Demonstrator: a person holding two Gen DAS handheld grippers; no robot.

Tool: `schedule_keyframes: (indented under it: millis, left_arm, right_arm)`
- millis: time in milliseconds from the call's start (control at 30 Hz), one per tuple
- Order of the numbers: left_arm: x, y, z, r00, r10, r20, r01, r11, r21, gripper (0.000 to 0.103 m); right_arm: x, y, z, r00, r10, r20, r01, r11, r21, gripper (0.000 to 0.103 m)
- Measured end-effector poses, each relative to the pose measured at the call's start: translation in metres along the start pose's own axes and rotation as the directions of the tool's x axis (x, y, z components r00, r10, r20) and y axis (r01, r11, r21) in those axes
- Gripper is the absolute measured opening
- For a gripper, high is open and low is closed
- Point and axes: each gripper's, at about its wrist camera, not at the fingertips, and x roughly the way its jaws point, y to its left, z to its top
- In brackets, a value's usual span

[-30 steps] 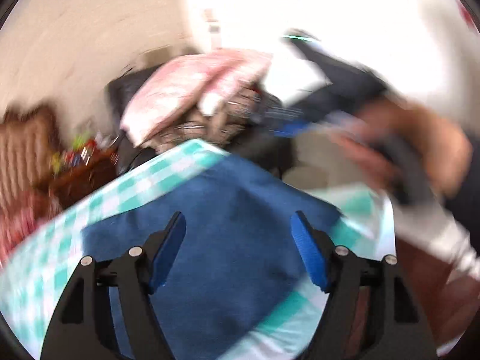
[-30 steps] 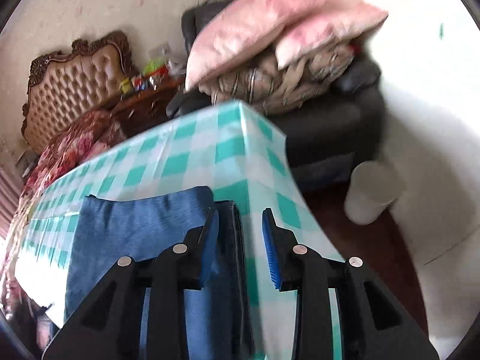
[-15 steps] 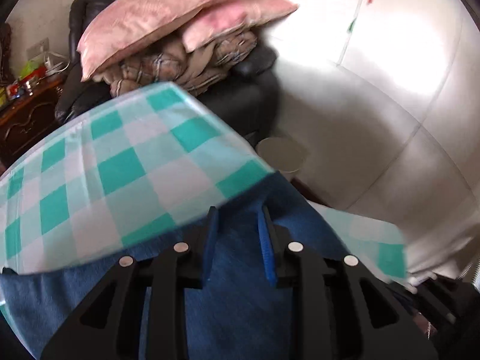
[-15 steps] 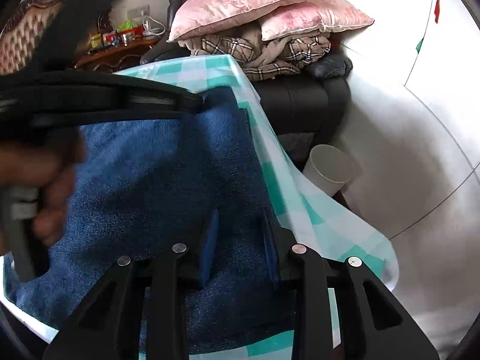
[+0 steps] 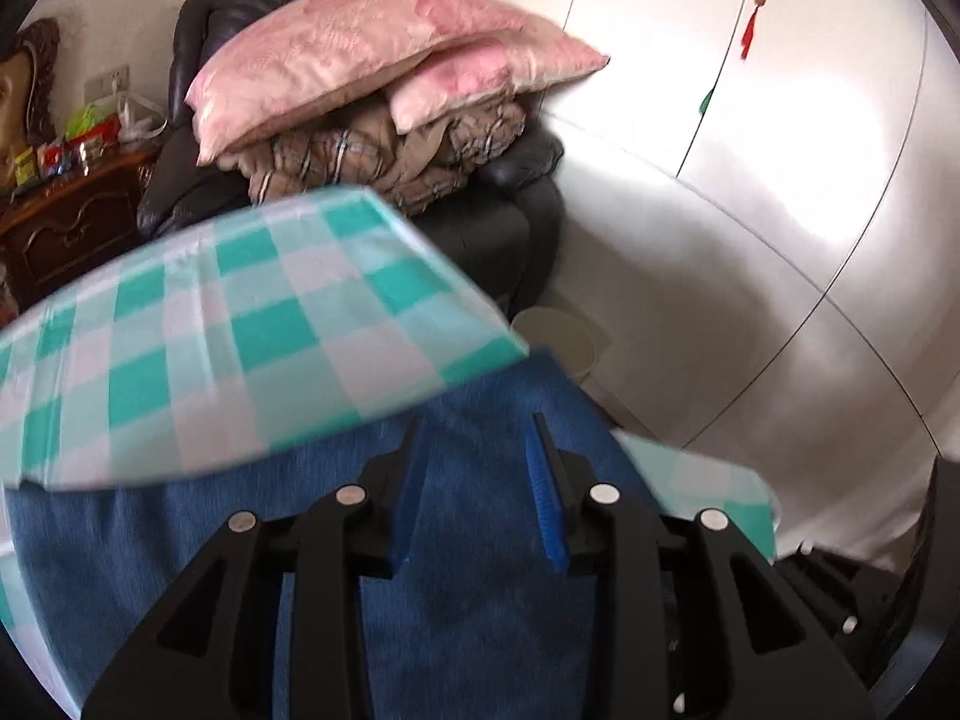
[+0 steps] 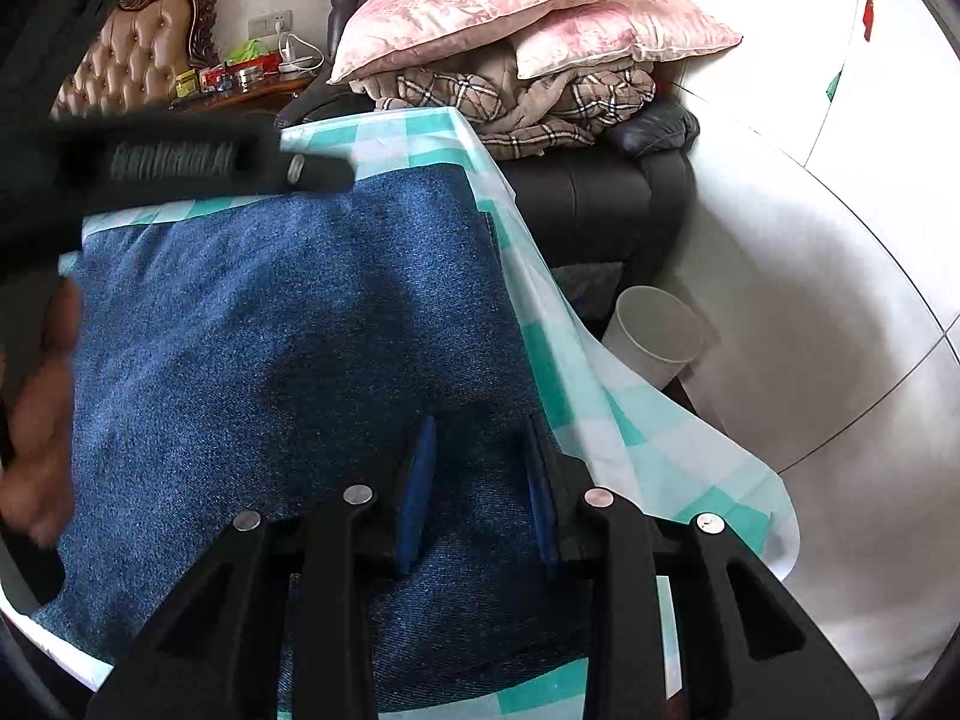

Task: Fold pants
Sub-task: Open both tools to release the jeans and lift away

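The folded blue denim pants (image 6: 288,324) lie on a table with a teal-and-white checked cloth (image 6: 624,420), near its right edge. My right gripper (image 6: 480,450) is low over the pants' near right part, jaws a little apart with denim between them. My left gripper (image 5: 477,450) is over the pants (image 5: 480,600) too, jaws a little apart, close to the denim's far edge. The left tool and the hand holding it (image 6: 42,396) show at the left of the right wrist view.
A dark armchair (image 6: 600,192) piled with pink pillows (image 6: 510,6) and a plaid blanket stands beyond the table. A white bin (image 6: 654,336) sits on the floor by the table's right edge. A wooden nightstand (image 5: 66,222) stands at the far left.
The left gripper swung onto the pants a second ago and its jaws narrowed. Over the last half second both grippers stayed over the denim and the jaws widened slightly.
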Motion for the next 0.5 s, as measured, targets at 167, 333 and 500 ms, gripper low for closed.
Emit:
schedule_keyframes:
  millis: [167,333,500]
  left_arm:
    - [0.016,0.001,-0.019,0.996,0.041,-0.085,-0.040,0.999,0.010,0.034]
    - [-0.022,0.004,-0.031,0.999,0.049,-0.022,-0.050,0.997,-0.056,0.034]
    - [-0.018,0.004,-0.061,0.992,0.069,-0.110,-0.073,0.997,-0.038,0.035]
  right_arm:
    - [-0.004,0.001,-0.003,1.000,0.004,-0.001,-0.004,1.000,0.002,0.028]
    - [-0.005,0.000,-0.003,1.000,0.006,0.000,-0.006,1.000,0.004,0.028]
    - [-0.003,0.002,-0.002,1.000,-0.001,0.000,0.001,1.000,-0.004,0.028]
